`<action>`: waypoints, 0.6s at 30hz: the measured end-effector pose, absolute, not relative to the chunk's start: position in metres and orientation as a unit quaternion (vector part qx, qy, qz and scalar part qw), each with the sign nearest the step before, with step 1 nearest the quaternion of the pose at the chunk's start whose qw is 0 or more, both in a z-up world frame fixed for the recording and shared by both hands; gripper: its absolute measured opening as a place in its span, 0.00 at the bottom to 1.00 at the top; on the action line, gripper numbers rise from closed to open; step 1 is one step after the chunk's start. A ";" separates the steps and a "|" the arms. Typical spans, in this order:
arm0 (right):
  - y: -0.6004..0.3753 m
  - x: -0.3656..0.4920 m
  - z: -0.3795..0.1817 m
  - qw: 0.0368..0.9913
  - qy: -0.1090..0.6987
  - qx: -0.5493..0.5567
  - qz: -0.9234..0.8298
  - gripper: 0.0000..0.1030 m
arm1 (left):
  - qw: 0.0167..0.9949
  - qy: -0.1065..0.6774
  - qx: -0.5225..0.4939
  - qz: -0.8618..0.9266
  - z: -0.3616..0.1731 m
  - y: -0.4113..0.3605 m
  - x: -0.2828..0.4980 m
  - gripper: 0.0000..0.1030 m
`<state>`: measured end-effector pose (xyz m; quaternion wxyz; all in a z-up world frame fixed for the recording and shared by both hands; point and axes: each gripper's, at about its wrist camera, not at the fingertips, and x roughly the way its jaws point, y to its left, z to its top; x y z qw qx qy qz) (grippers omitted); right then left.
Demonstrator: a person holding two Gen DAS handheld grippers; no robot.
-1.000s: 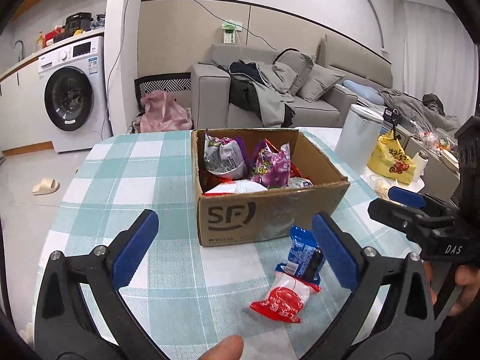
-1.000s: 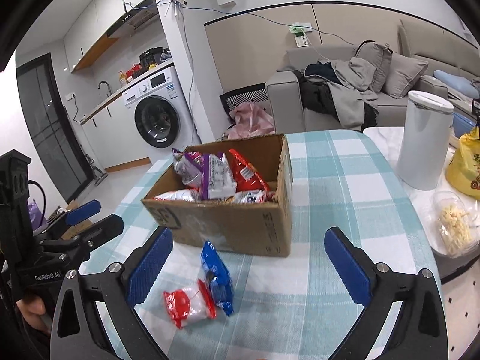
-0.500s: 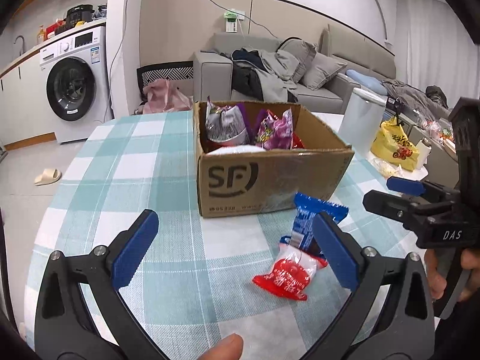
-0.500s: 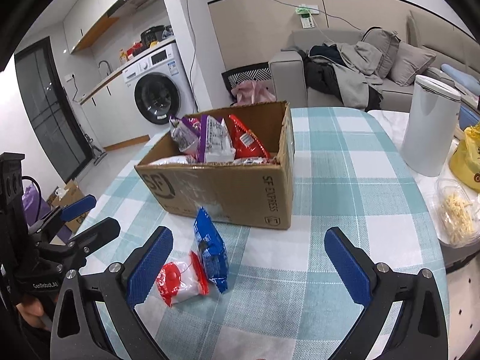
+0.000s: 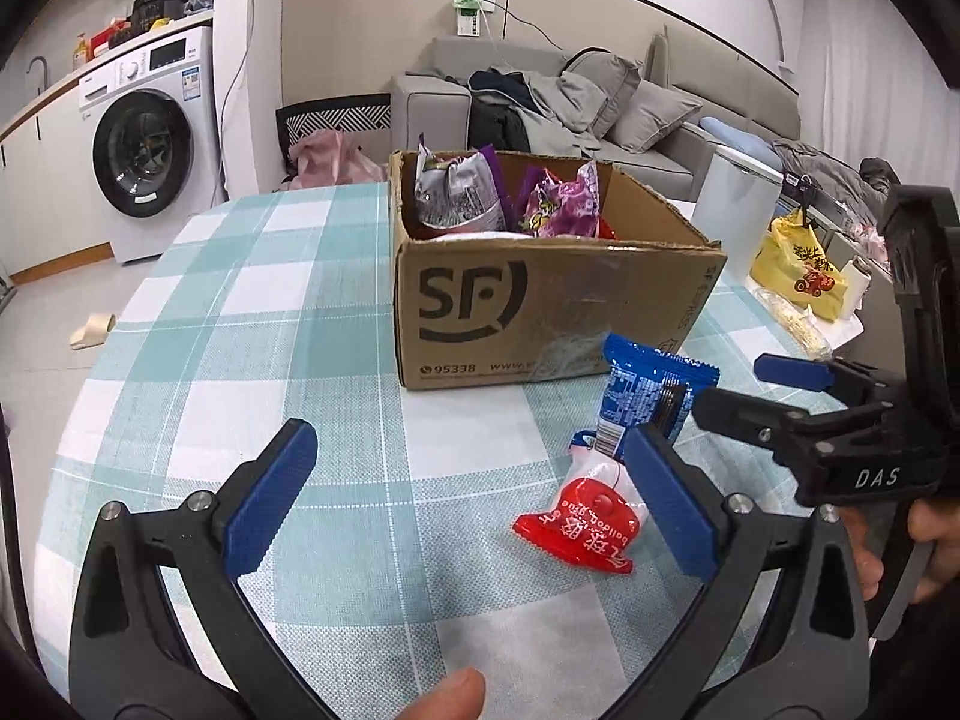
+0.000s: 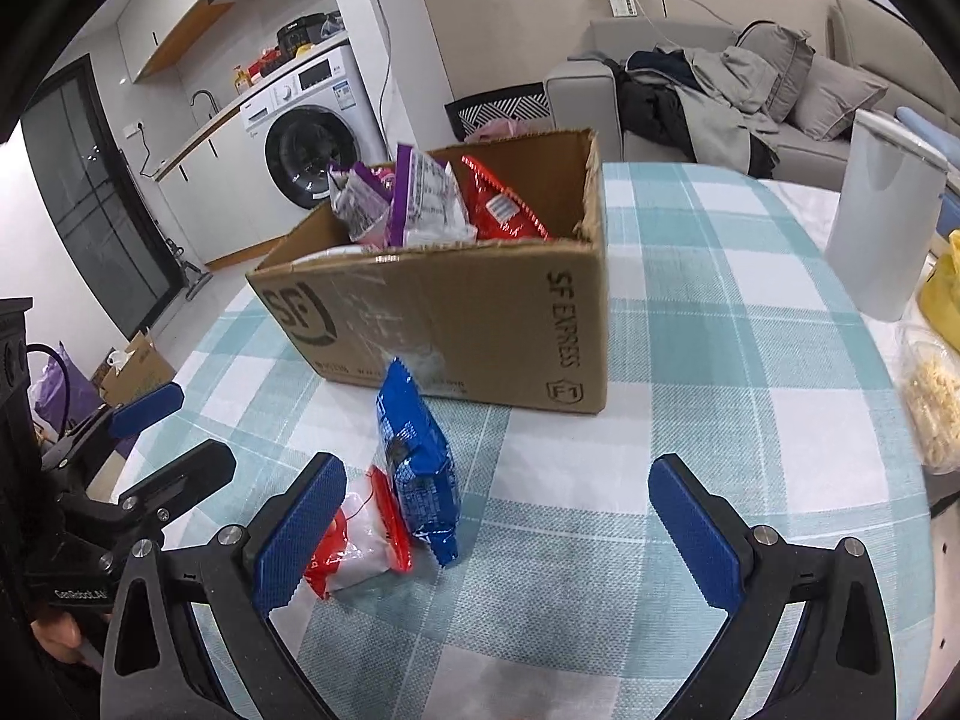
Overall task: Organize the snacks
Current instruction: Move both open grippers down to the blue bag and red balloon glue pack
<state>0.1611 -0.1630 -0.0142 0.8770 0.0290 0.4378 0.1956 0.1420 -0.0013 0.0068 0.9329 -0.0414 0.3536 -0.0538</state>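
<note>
Both grippers have dropped lower and closer toward the cardboard box since a second ago. In front of that box, on the checked tablecloth, the blue packet overlaps the red-and-white packet. The left gripper and right gripper are both spread wide, holding nothing.

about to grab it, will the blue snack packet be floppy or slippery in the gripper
The blue snack packet looks like glossy film, so probably slick. It seems puffy and light, likely to crumple when pinched. It leans on the red and white packet, which may shift.
</note>
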 end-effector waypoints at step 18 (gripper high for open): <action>-0.144 0.172 -0.055 0.855 0.472 0.061 0.207 0.82 | 0.926 0.372 -0.045 -0.048 -0.015 0.007 0.151 0.99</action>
